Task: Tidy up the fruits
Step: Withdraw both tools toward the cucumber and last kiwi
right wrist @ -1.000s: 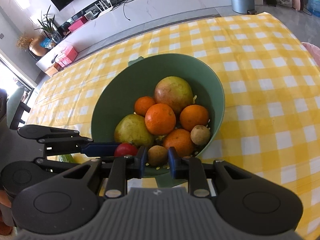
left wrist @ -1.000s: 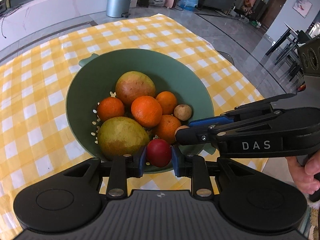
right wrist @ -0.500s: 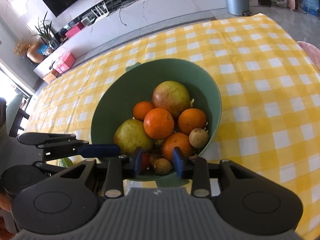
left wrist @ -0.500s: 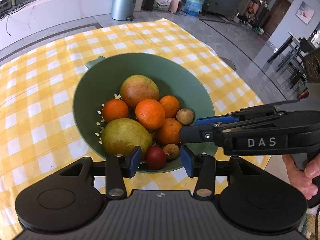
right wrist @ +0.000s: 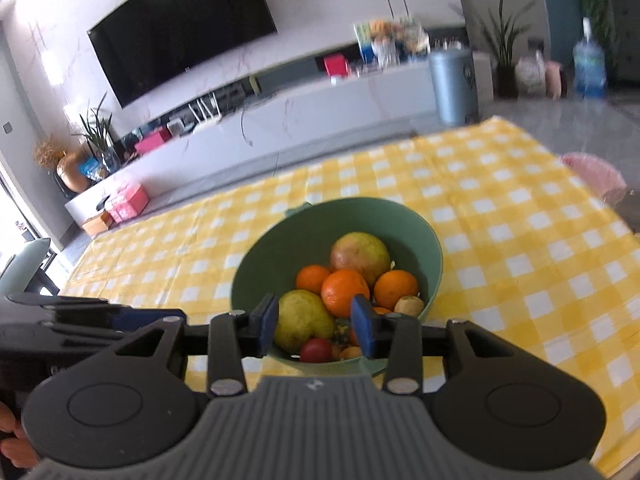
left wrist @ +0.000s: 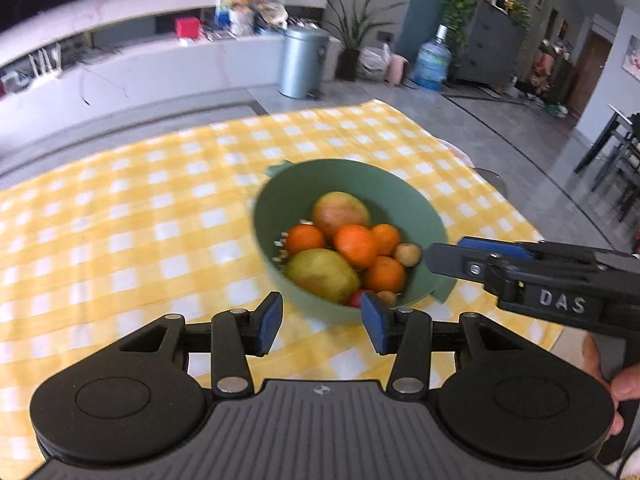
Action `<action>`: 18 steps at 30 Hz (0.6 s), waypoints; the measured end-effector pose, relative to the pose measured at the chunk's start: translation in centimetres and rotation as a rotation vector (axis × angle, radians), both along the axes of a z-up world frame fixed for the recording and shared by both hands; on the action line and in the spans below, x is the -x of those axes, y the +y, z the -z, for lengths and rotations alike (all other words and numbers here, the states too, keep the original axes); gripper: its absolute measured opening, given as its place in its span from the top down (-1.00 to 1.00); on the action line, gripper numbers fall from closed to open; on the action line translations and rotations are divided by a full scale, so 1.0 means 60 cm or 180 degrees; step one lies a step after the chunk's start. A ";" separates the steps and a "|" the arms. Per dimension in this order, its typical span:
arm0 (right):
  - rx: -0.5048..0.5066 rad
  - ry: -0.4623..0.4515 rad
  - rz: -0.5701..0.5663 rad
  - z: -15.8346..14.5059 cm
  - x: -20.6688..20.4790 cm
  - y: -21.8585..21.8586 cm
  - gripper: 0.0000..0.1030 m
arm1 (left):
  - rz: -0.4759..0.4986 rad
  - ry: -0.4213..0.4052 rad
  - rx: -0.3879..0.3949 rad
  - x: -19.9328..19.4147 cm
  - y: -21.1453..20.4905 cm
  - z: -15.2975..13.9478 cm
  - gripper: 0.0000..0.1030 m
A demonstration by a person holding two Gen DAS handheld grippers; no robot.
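Left wrist view: the left gripper (left wrist: 322,320) is seen released, with nothing held between its blue pads. Its jaws have just been opening. The right gripper (right wrist: 314,326) is also let go and empty, and its jaws have just been opening too. Both are held back from the green bowl (left wrist: 288,196), near its front edge.

All the fruits are found inside the bowl, on the yellow checked cloth (left wrist: 120,220). Two big mangoes (right wrist: 302,320), four oranges (right wrist: 344,292), a small red fruit (right wrist: 316,350) and a few small brown fruits (left wrist: 408,254) are piled together there.

The step looks like pulling away after fruit was dropped in. To do it well, the grippers should be lifted clear so the bowl is not bumped. The pads should be kept apart. No loose fruit is seen on the cloth, so the job is likely almost done.
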State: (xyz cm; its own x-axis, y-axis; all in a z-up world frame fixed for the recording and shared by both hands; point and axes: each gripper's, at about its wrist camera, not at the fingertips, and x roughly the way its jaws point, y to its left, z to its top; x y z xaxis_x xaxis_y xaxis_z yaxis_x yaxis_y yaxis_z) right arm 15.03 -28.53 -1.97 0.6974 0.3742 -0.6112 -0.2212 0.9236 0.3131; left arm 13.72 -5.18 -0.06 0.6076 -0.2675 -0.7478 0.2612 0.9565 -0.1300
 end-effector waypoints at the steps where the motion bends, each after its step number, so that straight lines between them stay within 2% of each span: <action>1: -0.0001 -0.0071 0.0017 -0.002 0.015 0.007 0.27 | -0.0025 -0.0037 -0.0029 0.010 0.004 -0.003 -0.04; 6: -0.0067 -0.0342 0.0009 -0.008 0.074 0.043 0.27 | -0.0263 -0.0143 -0.0118 0.049 0.034 -0.007 -0.04; 9: -0.0030 -0.0507 -0.0042 -0.002 0.104 0.070 0.27 | -0.0454 -0.0168 -0.0085 0.068 0.058 0.001 -0.04; 12: -0.0023 -0.0487 -0.0140 0.018 0.114 0.094 0.27 | -0.0652 -0.0055 -0.0041 0.077 0.082 0.022 -0.04; 18: 0.0247 -0.0438 -0.0244 0.062 0.115 0.136 0.27 | -0.0949 0.0199 0.0118 0.093 0.120 0.067 -0.04</action>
State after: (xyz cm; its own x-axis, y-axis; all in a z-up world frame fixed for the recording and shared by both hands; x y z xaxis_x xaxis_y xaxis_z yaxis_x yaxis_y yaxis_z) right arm 8.11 -20.36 -5.66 0.7477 0.3849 -0.5411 -0.3279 0.9226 0.2032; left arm 8.15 2.00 -4.06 0.6166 -0.1121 -0.7792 -0.0398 0.9841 -0.1731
